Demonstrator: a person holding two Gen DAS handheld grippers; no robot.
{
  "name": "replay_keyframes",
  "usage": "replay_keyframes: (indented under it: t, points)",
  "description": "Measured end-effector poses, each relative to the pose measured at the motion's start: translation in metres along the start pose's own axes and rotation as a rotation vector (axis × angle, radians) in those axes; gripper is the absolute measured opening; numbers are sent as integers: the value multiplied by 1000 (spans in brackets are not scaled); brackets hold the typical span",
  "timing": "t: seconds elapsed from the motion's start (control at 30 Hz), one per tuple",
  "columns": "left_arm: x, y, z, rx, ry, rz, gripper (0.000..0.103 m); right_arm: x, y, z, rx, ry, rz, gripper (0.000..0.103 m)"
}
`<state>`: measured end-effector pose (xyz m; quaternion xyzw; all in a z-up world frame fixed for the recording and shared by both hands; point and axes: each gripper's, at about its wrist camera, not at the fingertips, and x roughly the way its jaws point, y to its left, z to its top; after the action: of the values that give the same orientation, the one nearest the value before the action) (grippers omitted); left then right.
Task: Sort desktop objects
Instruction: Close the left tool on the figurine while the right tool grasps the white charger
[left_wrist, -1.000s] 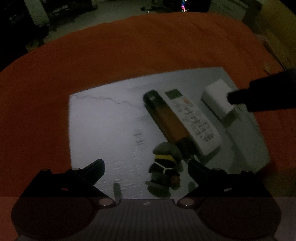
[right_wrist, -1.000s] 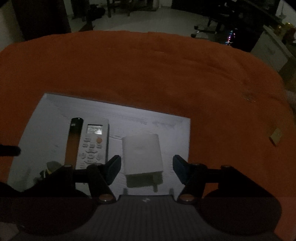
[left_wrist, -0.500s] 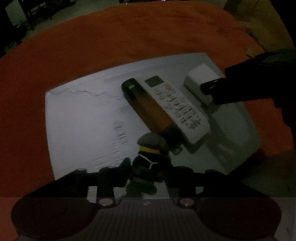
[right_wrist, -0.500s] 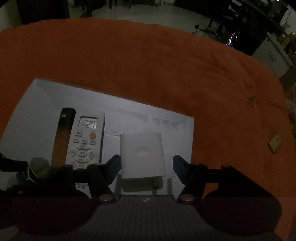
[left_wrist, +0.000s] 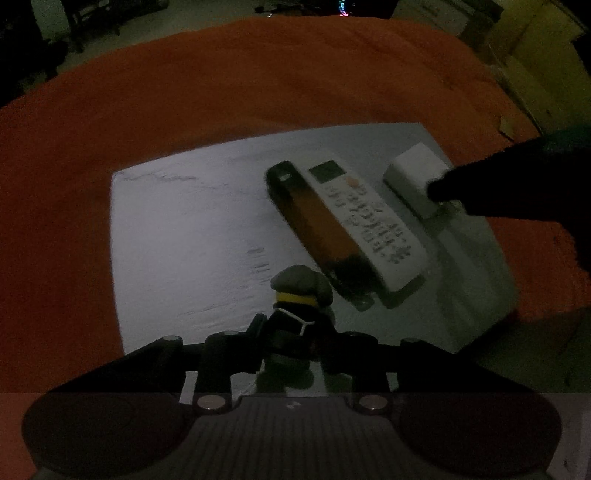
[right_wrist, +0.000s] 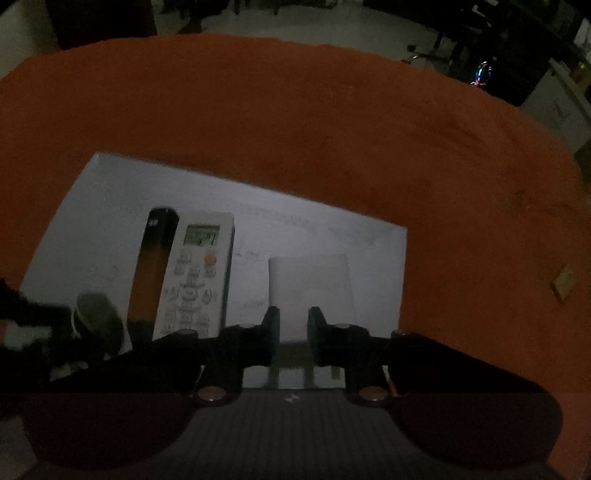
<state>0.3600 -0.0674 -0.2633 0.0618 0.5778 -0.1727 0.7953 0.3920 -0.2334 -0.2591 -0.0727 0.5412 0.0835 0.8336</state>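
A small toy figure (left_wrist: 301, 295) with a grey cap and yellow band stands at the near edge of a white sheet (left_wrist: 184, 240). My left gripper (left_wrist: 293, 332) is shut on it. A white remote (left_wrist: 365, 225) and a dark orange-banded stick (left_wrist: 314, 229) lie side by side on the sheet. A white charger block (right_wrist: 310, 288) lies to their right. My right gripper (right_wrist: 292, 325) is shut on its near end. In the left wrist view the charger (left_wrist: 415, 173) is partly hidden by the right gripper.
The sheet lies on an orange cloth (right_wrist: 295, 129) that covers the table. A small tan tag (right_wrist: 563, 282) lies on the cloth to the right. Dark room furniture shows beyond the table's far edge.
Both grippers went from open to shut: the left closed on the toy figure, the right closed on the charger block. Both views moved slightly forward.
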Motion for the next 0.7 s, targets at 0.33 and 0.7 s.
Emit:
replay_keyframes:
  t: [0.33, 0.7]
  points:
    - [-2, 21, -4, -85, -15, -5, 26, 8, -3, 11, -10, -31, -72, 75]
    - [-2, 20, -11, -82, -34, -20, 26, 24, -7, -1, 87, -22, -32, 61]
